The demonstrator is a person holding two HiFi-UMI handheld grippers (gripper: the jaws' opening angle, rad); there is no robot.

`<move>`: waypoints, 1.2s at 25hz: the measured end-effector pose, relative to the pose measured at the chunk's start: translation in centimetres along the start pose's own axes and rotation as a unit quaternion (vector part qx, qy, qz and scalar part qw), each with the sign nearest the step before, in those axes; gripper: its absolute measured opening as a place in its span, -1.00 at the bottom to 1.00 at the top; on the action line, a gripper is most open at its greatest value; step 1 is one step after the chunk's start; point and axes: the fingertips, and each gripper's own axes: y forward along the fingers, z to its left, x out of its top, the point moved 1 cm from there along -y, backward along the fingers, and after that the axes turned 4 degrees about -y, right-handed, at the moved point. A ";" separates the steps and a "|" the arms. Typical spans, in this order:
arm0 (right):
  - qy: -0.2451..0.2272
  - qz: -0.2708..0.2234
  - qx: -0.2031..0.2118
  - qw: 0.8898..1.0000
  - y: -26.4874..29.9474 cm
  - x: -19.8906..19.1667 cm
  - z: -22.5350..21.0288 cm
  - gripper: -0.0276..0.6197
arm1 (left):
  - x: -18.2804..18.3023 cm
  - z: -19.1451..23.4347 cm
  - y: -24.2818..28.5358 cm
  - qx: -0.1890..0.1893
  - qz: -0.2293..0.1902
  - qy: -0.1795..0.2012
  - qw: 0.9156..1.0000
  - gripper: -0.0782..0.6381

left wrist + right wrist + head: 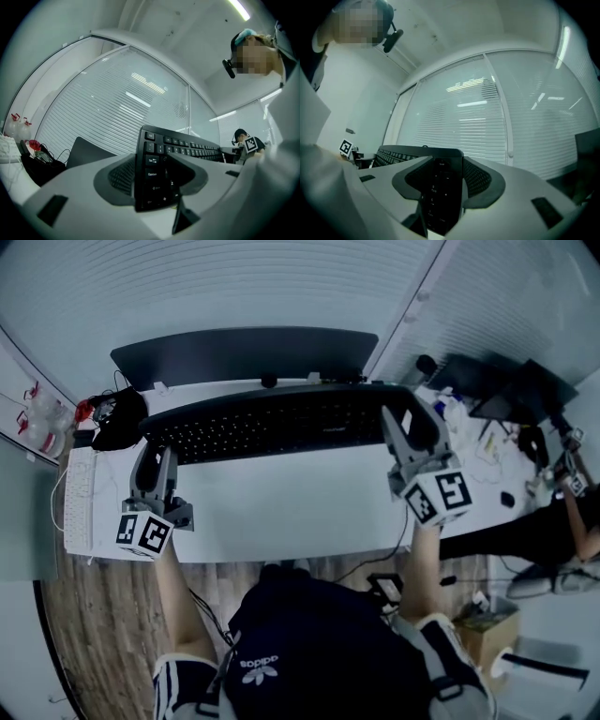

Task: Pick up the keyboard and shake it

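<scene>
Keyboard [272,423] seems raised above white surface [291,507], toward 12 o'clock. Left tongs [153,448] clamp its 9 o'clock end, right tongs [401,432] its 3 o'clock end. Likely light, stiff plastic; smooth edges may slip when shaken.

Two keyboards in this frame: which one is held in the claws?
The black keyboard, clamped at its two ends by the left claw and the right claw. The white keyboard lies apart at the far left, with no claw on it.

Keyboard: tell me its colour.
The keyboard is black with white key lettering, seen best in the left gripper view.
</scene>
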 end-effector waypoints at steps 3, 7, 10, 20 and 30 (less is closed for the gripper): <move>0.013 -0.005 -0.012 1.000 -2.4 -0.2 1.0 -0.35 | 0.5 -0.3 -0.2 0.002 -0.003 0.000 1.000 -0.20; 0.039 0.009 -0.011 0.999 -1.2 -2.4 0.4 -0.35 | 0.9 0.0 0.3 0.005 0.001 0.015 1.000 -0.20; 0.049 0.002 -0.011 0.999 -2.4 -2.6 0.8 -0.35 | 1.6 -0.5 -0.2 0.001 -0.005 0.019 1.000 -0.20; 0.146 -0.045 -0.028 0.988 -3.5 -5.6 -0.1 -0.35 | 8.0 -4.0 1.4 -0.024 -0.014 0.153 0.988 -0.20; 0.184 -0.068 -0.029 0.980 -3.6 -6.4 0.8 -0.35 | 12.5 -6.5 2.3 -0.037 -0.025 0.226 0.973 -0.20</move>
